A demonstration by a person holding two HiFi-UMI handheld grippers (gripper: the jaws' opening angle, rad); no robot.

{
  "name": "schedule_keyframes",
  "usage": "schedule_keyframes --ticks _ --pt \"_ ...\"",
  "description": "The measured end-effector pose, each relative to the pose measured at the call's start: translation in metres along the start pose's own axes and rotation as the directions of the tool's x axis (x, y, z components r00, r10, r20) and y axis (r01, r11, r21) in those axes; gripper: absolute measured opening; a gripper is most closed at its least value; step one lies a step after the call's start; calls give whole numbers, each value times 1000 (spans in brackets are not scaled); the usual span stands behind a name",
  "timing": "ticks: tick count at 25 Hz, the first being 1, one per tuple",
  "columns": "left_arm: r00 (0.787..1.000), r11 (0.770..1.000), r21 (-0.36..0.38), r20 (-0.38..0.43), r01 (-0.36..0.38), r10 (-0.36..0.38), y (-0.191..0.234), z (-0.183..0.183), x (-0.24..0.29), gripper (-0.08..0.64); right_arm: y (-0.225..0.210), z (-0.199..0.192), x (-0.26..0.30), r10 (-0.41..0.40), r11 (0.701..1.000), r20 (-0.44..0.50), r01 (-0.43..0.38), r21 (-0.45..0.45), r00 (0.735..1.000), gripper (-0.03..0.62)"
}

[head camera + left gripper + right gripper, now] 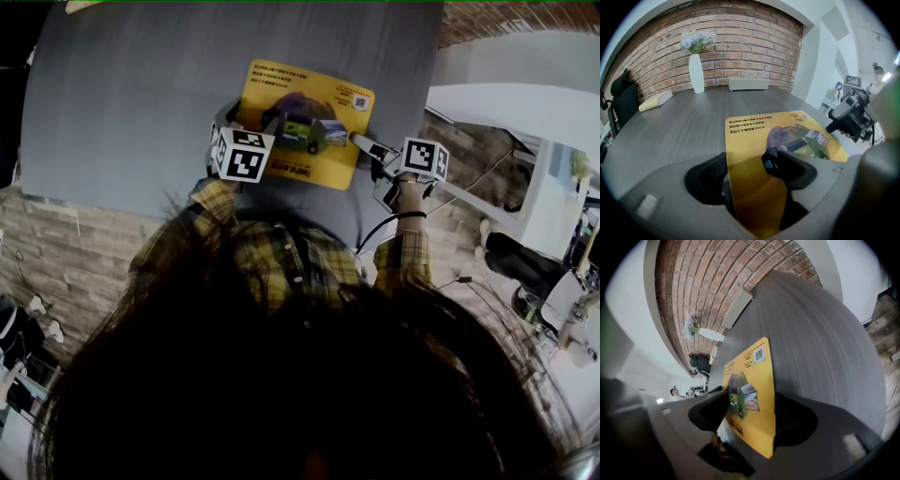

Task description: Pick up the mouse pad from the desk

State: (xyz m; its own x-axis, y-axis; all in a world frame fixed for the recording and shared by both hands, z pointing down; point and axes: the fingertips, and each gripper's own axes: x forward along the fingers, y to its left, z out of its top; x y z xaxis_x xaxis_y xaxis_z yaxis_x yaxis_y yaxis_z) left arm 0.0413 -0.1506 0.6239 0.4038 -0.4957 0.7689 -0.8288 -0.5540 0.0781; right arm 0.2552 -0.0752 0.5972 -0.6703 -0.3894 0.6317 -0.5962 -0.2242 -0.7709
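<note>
Yellow rectangular printed mouse pad (305, 127) sat upper centre of head view, against grey desk (122, 103). Left gripper (749, 169) pinched pad's lower-left edge; right gripper (749, 414) pinched its right edge.

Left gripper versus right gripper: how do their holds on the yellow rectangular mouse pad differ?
The left gripper clamps the yellow rectangular mouse pad at its left side, the right gripper at its right edge. The left gripper view shows the grey desk level; the right gripper view shows it steeply tilted. Both are shut on the pad.
</note>
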Motion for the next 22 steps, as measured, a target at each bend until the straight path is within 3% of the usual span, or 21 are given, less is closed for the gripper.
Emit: schedule_keyframes --ticks 12,16,22 --pt "1000 1000 -6 10 2 -2 1 -1 2 353 2 2 2 35 999 -20 -34 28 999 308" --pt "1000 1000 -4 18 -2 2 1 0 1 353 24 -6 34 115 993 -65 -113 27 991 261" --pt "1000 1000 -2 5 12 -12 -2 -2 1 353 45 -8 55 150 989 -90 -150 11 985 262"
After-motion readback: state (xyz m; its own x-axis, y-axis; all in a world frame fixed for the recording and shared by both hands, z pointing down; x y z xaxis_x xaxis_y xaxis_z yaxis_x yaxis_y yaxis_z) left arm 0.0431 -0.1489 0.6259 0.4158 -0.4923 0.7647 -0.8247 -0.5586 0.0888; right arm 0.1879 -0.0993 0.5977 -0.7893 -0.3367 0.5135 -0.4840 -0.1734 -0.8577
